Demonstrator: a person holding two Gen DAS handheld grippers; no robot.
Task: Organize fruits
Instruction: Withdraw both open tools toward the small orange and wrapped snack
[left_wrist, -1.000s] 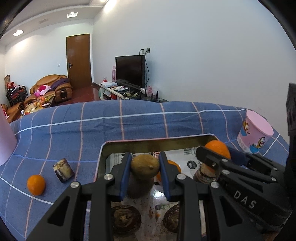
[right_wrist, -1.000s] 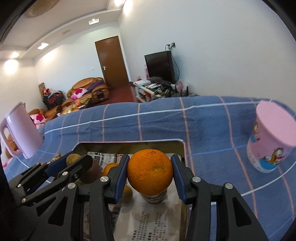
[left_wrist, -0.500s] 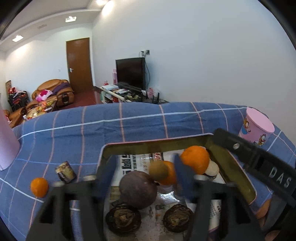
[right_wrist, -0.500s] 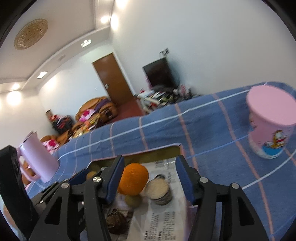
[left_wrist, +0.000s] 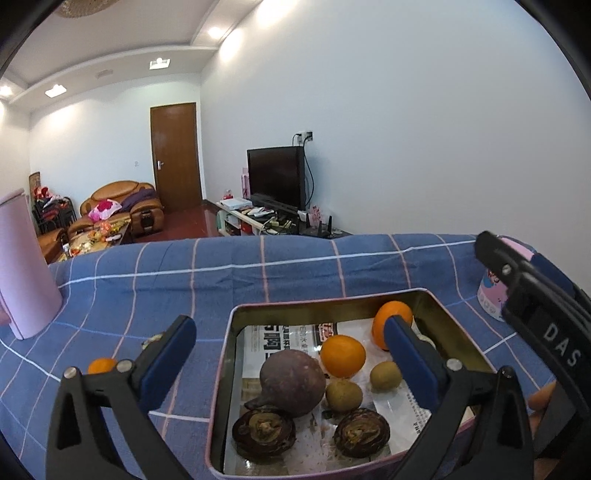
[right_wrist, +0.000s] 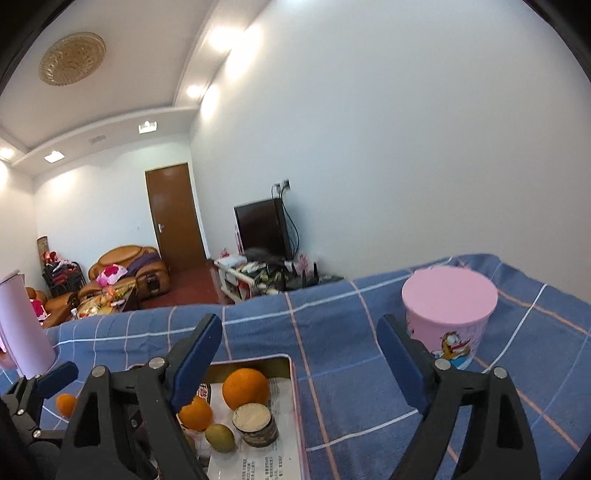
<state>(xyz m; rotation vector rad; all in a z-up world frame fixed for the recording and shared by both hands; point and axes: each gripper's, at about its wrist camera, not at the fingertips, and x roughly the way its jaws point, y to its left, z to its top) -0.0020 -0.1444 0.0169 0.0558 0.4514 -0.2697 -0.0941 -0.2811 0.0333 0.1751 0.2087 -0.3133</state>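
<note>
The left gripper (left_wrist: 291, 345) hangs above a rectangular metal tin (left_wrist: 332, 301) with its blue-padded jaws spread wide and nothing between them. The right gripper (right_wrist: 299, 354) is likewise wide open and empty, raised over the far right corner of the same tin (right_wrist: 293, 398) and the blue checked cloth (right_wrist: 332, 325) that covers the desk.

The tin is lined with newspaper (left_wrist: 280, 338) and holds most of the fruit. A large dark purple fruit (left_wrist: 293, 383) sits near the middle, with two dark halved shells (left_wrist: 264, 430) (left_wrist: 361, 432) in front of it. Two small brownish-green fruits (left_wrist: 343, 395) (left_wrist: 385, 374) lie to its right, close to one orange (left_wrist: 342, 355). A second orange (left_wrist: 391, 321) rests in the far right corner, just beside a short round can (right_wrist: 255, 424) seen from the right wrist.

Outside the tin, a small orange (left_wrist: 101, 365) lies on the cloth to the left, partly hidden behind the left gripper's finger. A pink pitcher (left_wrist: 22, 266) stands at the far left of the desk, and a pink cartoon-printed cup (right_wrist: 448, 317), mouth down, stands to the right, well apart from the tin.
</note>
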